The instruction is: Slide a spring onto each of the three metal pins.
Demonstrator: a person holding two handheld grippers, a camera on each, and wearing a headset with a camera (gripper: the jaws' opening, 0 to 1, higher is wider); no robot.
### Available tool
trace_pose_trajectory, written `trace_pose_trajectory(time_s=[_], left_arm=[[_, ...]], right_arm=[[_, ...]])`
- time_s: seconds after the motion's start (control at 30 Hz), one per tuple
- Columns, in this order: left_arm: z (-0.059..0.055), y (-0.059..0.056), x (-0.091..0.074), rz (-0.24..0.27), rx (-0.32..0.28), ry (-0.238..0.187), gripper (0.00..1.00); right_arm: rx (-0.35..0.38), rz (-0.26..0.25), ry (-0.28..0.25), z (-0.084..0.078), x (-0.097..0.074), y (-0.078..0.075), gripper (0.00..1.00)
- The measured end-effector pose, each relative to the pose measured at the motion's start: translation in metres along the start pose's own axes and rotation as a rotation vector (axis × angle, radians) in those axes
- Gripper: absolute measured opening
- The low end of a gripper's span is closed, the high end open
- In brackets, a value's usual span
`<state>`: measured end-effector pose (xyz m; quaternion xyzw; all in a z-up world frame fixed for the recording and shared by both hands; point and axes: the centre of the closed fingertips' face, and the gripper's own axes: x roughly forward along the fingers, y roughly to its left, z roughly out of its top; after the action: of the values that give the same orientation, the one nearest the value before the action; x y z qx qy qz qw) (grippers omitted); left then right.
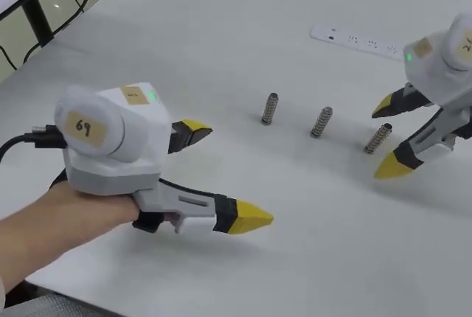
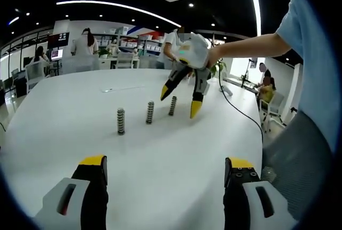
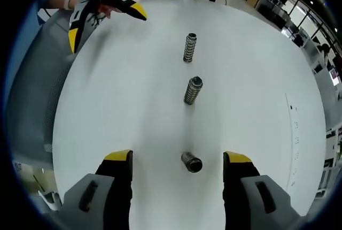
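Observation:
Three metal pins stand in a row on the white table, each with a spring around it: one on the left (image 1: 270, 109), one in the middle (image 1: 321, 122) and one on the right (image 1: 377, 138). My right gripper (image 1: 386, 138) hovers open just above the right pin (image 3: 191, 162), its yellow tips either side of it and not touching. My left gripper (image 1: 225, 175) is open and empty, well to the left and nearer the front of the table. In the left gripper view the three pins (image 2: 121, 121) (image 2: 150, 112) (image 2: 172, 106) stand ahead.
A white power strip (image 1: 358, 40) lies at the back of the table. A black cable (image 1: 22, 141) trails from the left gripper. A desk leg and cables (image 1: 40, 18) stand beyond the table's left edge. People sit in the room behind.

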<state>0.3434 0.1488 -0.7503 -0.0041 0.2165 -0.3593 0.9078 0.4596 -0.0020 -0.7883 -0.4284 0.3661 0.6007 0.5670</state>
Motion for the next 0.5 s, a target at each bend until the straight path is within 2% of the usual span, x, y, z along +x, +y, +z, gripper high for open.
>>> trace_pose_trajectory(time_s=[0.3, 0.5], left_arm=[[-0.001, 0.002, 0.0, 0.01, 0.005, 0.001, 0.89], [-0.002, 0.0, 0.0, 0.005, 0.005, 0.005, 0.9]], right_arm=[[0.112, -0.04, -0.094, 0.001, -0.007, 0.021, 0.84], [0.165, -0.076, -0.151, 0.001, -0.014, 0.036, 0.87]])
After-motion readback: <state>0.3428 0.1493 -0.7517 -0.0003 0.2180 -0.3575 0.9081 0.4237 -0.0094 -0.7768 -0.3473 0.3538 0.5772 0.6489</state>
